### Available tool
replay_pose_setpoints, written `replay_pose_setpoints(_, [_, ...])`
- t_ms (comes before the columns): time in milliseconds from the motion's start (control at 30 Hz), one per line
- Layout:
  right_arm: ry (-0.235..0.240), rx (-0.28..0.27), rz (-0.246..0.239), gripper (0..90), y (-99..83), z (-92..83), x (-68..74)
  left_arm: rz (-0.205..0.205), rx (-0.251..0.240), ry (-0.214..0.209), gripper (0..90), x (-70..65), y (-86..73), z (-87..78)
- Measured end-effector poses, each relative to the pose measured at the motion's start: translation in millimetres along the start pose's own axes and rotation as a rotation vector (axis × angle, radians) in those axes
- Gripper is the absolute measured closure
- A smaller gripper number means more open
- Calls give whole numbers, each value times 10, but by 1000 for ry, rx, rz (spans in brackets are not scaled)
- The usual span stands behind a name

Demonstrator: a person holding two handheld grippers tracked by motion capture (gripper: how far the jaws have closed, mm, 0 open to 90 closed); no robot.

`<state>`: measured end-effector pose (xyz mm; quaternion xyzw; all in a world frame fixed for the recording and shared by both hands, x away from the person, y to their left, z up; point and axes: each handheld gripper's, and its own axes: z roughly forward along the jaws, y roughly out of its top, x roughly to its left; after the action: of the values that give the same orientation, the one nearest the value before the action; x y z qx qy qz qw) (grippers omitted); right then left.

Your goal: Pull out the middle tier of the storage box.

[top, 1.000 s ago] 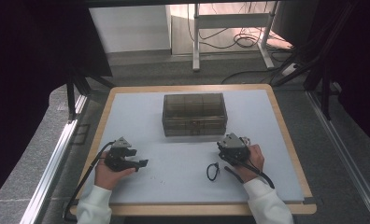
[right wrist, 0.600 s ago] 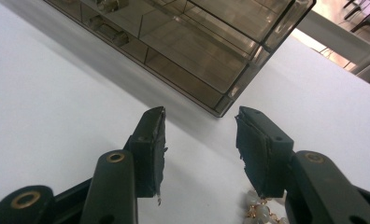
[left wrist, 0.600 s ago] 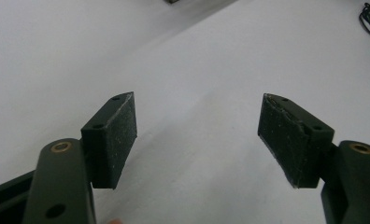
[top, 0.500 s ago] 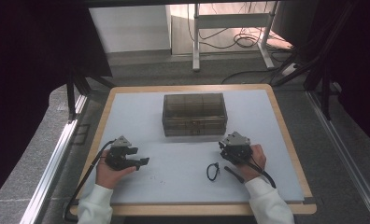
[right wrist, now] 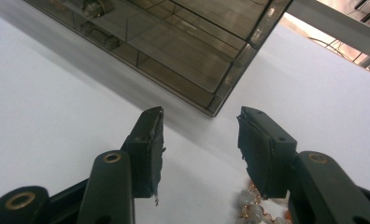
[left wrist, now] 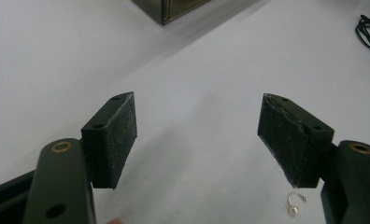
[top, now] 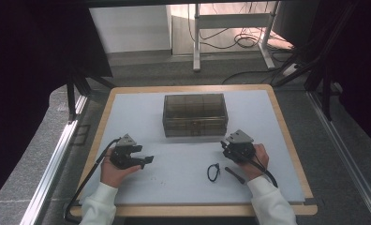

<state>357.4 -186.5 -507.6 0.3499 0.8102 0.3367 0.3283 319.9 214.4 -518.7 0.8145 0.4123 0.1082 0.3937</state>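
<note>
On the white tabletop (top: 183, 164) in the high view, a smoky see-through plastic organizer box (top: 195, 114) sat mid-board. The left gripper (top: 148, 159) was near the front left, the right gripper (top: 224, 149) just beside the box's front right corner, and a small black cord loop (top: 213, 172) lay between them. In the left gripper view the jaws were wide apart, nothing between, a tiny pearl earring (left wrist: 294, 205) by the right jaw. In the right gripper view the jaws stood partly open and empty, beige beaded jewelry (right wrist: 253, 210) below them.
</note>
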Motion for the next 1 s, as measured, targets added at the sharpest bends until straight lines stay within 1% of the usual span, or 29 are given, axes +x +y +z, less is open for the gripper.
replay_pose_setpoints(233, [0, 6, 16, 503, -6, 12, -55, 9, 1, 2, 289, -5, 51, 55])
replay_pose_setpoints(400, [-1, 13, 12, 502, -1, 33, -65, 8, -8, 4, 292, -5, 82, 79])
replay_pose_setpoints(500, [0, 10, 13, 502, 3, 43, -75, 6, -5, 5, 295, -2, 92, 93])
replay_pose_setpoints(667, [5, 8, 27, 502, 6, 58, -98, 8, -6, 10, 302, 2, 105, 114])
replay_pose_setpoints(733, [9, 7, 33, 502, 7, 62, -104, 19, -10, 13, 303, 1, 119, 121])
replay_pose_setpoints(833, [14, 5, 44, 502, 8, 68, -118, 20, -20, 11, 307, -3, 141, 131])
replay_pose_setpoints(1000, [23, 4, 56, 502, 5, 83, -142, 18, -21, 14, 314, -17, 174, 156])
